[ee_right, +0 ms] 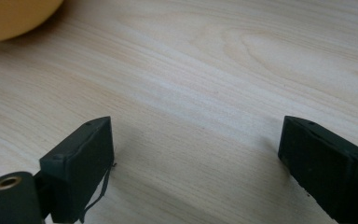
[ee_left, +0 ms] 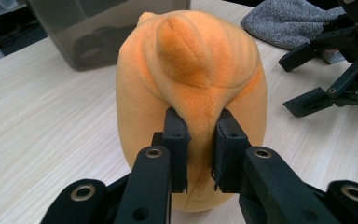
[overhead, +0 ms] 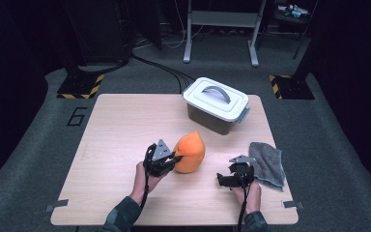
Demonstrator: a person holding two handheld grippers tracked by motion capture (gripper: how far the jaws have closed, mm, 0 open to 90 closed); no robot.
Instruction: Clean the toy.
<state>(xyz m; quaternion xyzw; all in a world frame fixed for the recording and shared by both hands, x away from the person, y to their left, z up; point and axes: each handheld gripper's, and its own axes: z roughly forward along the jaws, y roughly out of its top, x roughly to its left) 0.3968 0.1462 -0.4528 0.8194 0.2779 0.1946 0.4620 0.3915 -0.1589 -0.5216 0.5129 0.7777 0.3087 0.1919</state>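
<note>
Two hand-held grippers work over a pale wood-grain table (overhead: 116, 121) in the high view. The left gripper (overhead: 172, 161) is clamped on the side of an orange plush toy (overhead: 191, 151), a rounded, egg-like shape that sits near the middle of the tabletop. The right gripper (overhead: 222, 180) lies low over bare wood to the toy's right, apart from it, with a crumpled grey cloth (overhead: 268, 163) just beside it. Behind the toy stands a translucent grey plastic box (overhead: 215, 118) with a white lid and an arched handle.

From the left gripper view, the black jaws pinch a fold of the toy's (ee_left: 191, 79) soft, fuzzy fabric between their flat pads, and the pile bulges out above them; a stubby rounded nub tops the plush. The box's smoky wall (ee_left: 98, 28) rises behind, the knitted-looking cloth (ee_left: 284, 21) lies at the upper right, and the other gripper (ee_left: 307, 77) shows with its jaws spread.

From the right gripper view, both square black jaws stand wide apart with nothing between them but smooth, streaked wood (ee_right: 205, 93); an edge of the orange toy (ee_right: 14, 16) curves in at the top left corner.
</note>
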